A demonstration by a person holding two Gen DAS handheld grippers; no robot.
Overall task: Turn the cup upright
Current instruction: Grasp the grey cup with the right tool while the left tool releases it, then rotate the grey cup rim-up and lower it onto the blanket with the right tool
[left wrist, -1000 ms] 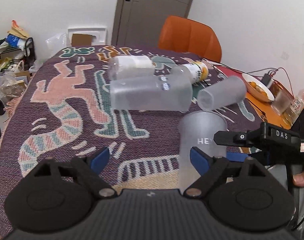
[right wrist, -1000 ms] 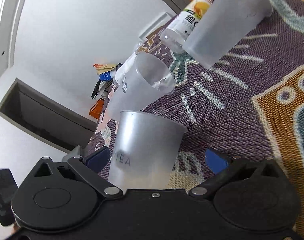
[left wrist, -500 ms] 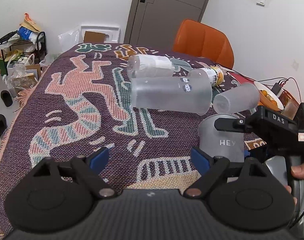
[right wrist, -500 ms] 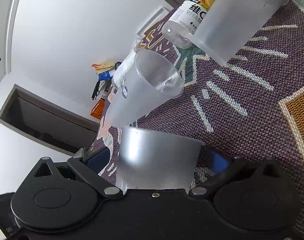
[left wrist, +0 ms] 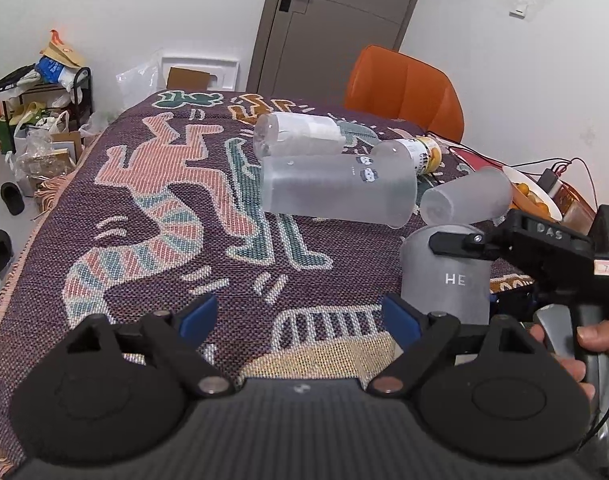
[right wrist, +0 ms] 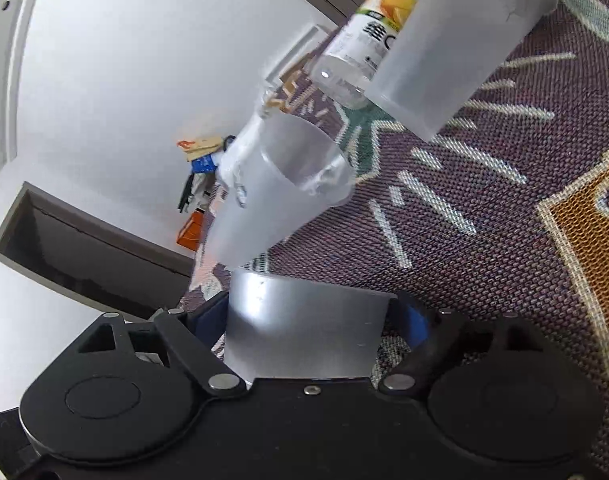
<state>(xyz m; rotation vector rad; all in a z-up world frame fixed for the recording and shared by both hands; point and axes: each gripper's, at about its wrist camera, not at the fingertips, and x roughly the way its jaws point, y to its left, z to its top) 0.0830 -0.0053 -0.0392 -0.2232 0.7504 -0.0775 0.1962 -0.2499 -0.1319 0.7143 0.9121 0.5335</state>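
A frosted grey cup point(left wrist: 448, 276) with white letters stands upside down on the patterned tablecloth point(left wrist: 152, 216), base up. My right gripper point(right wrist: 312, 320) is closed on the sides of this cup point(right wrist: 304, 328); the cup fills the space between the blue pads. In the left wrist view the right gripper's black body point(left wrist: 544, 248) reaches in from the right at the cup. My left gripper point(left wrist: 300, 316) is open and empty, hovering over the cloth left of the cup.
A large frosted cup point(left wrist: 336, 188) point(right wrist: 272, 196), a smaller frosted cup point(left wrist: 464, 196) point(right wrist: 456, 52), a clear bottle point(left wrist: 300, 134) and a vitamin bottle point(left wrist: 420, 152) point(right wrist: 368, 36) lie on their sides behind. A bowl of orange fruit point(left wrist: 532, 196) and an orange chair point(left wrist: 404, 88) are at the back right.
The right gripper has moved in on the upside-down cup and closed onto it. The left gripper has drawn back and left, staying open.
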